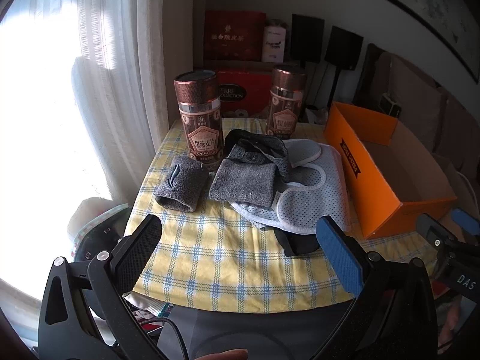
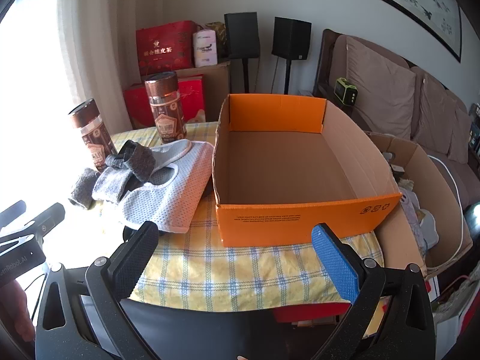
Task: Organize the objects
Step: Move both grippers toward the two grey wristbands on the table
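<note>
Two brown jars (image 1: 200,120) (image 1: 284,102) stand at the back of a yellow checked table (image 1: 210,252). In front lie a rolled grey wristband (image 1: 181,186), a grey band (image 1: 243,186) and a dark grey band (image 1: 258,150) on a light mesh brace (image 1: 315,192). An empty orange box (image 2: 300,162) stands to the right. My left gripper (image 1: 240,231) is open above the front of the table, short of the bands. My right gripper (image 2: 237,240) is open before the box's near wall. The jars (image 2: 90,135) (image 2: 166,106) and brace (image 2: 180,186) also show in the right wrist view.
Red gift boxes (image 1: 234,36) and black speakers (image 2: 291,39) stand behind the table. A sofa (image 2: 405,102) and an open cardboard box (image 2: 426,186) are at the right. A curtained bright window (image 1: 60,90) is at the left.
</note>
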The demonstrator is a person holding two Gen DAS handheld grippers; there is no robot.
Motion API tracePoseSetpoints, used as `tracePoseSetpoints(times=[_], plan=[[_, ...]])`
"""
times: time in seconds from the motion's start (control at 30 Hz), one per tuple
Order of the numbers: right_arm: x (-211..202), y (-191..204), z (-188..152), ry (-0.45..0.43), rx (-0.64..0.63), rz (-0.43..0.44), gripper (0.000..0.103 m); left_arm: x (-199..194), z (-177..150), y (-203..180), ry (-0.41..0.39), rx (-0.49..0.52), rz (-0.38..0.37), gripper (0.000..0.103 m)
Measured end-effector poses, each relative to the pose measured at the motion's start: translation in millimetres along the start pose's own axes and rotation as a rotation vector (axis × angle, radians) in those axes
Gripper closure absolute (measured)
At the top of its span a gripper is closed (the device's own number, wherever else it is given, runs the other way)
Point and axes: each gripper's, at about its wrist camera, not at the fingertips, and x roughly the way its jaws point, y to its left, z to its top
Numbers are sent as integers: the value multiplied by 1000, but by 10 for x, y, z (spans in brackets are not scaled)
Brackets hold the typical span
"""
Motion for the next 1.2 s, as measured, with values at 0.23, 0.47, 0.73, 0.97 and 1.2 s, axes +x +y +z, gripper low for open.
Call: tracePoseSetpoints(times=[0.23, 0.47, 0.73, 0.97, 1.2], plan=[[-10, 39, 32, -13, -14, 4, 0, 113, -26, 73, 16, -1, 26, 0], [9, 150, 103, -31, -46, 30, 0, 141, 33, 195, 6, -10, 31, 0], [107, 356, 332, -54, -88, 71, 0, 268, 172, 468, 25, -49, 50, 0], [395, 511, 543, -21, -86, 202, 0, 425, 214, 544, 33, -14, 52, 0], [771, 843, 720, 17, -161, 217, 0, 728, 249, 664, 111, -68, -35, 2]])
